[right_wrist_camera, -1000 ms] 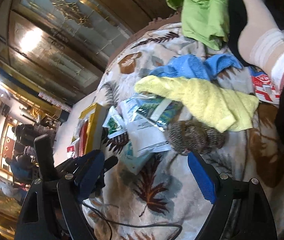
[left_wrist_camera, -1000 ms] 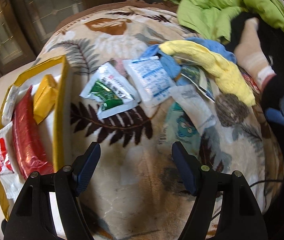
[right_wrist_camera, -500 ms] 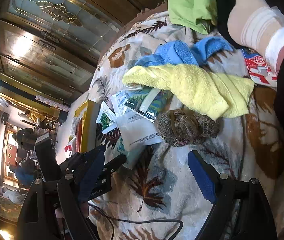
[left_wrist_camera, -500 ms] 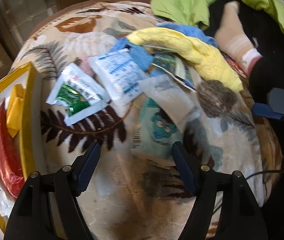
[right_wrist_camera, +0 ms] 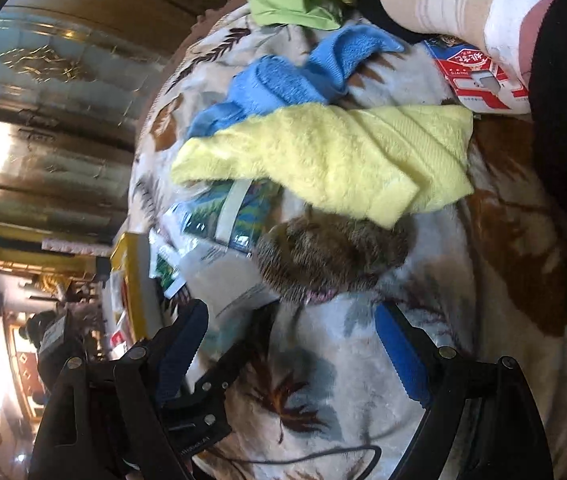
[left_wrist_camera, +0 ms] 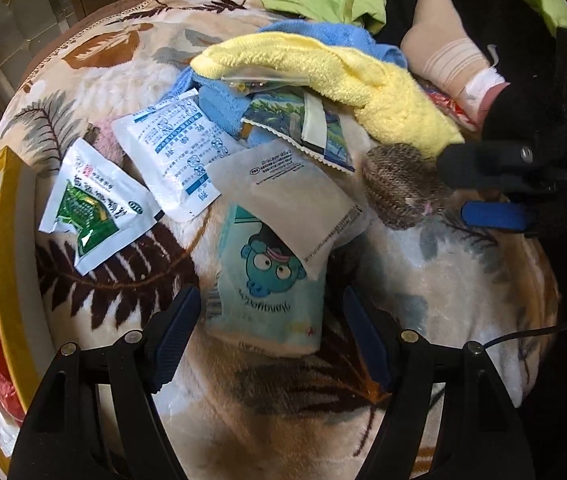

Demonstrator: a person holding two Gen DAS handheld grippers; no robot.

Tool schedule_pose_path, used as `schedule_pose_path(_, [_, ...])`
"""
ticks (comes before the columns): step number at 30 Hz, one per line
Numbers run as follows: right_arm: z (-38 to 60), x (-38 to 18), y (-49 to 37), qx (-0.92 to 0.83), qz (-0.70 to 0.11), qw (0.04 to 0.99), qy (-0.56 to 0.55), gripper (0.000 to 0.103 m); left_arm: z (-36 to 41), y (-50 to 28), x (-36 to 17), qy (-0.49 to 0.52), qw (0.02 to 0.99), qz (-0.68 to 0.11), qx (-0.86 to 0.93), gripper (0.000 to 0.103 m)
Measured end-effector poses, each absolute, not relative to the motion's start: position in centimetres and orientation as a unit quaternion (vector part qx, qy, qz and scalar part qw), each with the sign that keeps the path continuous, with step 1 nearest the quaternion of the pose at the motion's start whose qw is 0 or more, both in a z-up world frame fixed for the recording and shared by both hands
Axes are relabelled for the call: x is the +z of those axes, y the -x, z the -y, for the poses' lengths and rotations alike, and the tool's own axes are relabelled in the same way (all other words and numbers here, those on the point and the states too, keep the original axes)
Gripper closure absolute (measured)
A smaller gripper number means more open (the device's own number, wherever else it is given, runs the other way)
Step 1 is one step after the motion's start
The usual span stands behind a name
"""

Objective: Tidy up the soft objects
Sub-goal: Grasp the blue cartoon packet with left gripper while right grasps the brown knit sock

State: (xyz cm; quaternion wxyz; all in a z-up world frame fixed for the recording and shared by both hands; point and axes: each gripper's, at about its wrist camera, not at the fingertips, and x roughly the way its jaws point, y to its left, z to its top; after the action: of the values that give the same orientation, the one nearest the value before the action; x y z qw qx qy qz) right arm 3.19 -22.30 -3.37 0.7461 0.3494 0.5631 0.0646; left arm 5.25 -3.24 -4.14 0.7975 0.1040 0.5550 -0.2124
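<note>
We hold the left gripper (left_wrist_camera: 270,332) with its jaws wide on either side of the near end of the pale blue cartoon packet (left_wrist_camera: 267,280), which lies on the leaf-print blanket (left_wrist_camera: 131,40) partly under a white sachet (left_wrist_camera: 287,200). Our right gripper (right_wrist_camera: 291,340), jaws also wide and empty, hovers just before the brown knitted bundle (right_wrist_camera: 331,256). Behind that bundle lie the yellow towel (right_wrist_camera: 323,156) and, farther back, the blue towel (right_wrist_camera: 283,80).
</note>
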Motion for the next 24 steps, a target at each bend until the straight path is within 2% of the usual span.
schedule_pose_path(13, [20.5,-5.9,-6.7,0.033,-0.580,0.761,-0.290,0.014,4.1,-6.9,-5.1,-0.090,0.795,-0.562,-0.209,0.027])
schedule_pose_path(15, [20.4,-5.8,-6.4,0.040,-0.575,0.770,-0.273,0.022,4.0,-6.9,-5.1,-0.085,0.798,-0.558,-0.211,0.027])
schedule_pose_path(16, [20.5,-5.7,-6.2,0.038,-0.573,0.774,-0.268,0.030,4.0,-6.9,-5.1,-0.084,0.799,-0.557,-0.209,0.030])
schedule_pose_path(17, [20.7,-5.7,-6.0,0.040,-0.571,0.774,-0.270,0.031,3.9,-7.0,-5.1,-0.090,0.803,-0.555,-0.200,0.044])
schedule_pose_path(18, [21.0,-5.7,-5.8,0.047,-0.567,0.774,-0.277,0.032,3.7,-6.8,-5.1,-0.099,0.806,-0.552,-0.189,0.052])
schedule_pose_path(21, [21.5,-5.3,-5.0,0.065,-0.562,0.775,-0.282,0.034,2.9,-6.8,-4.9,-0.087,0.806,-0.552,-0.192,0.068])
schedule_pose_path(24, [21.7,-4.6,-3.9,0.084,-0.552,0.777,-0.290,0.034,2.0,-6.6,-4.7,-0.068,0.805,-0.555,-0.198,0.070])
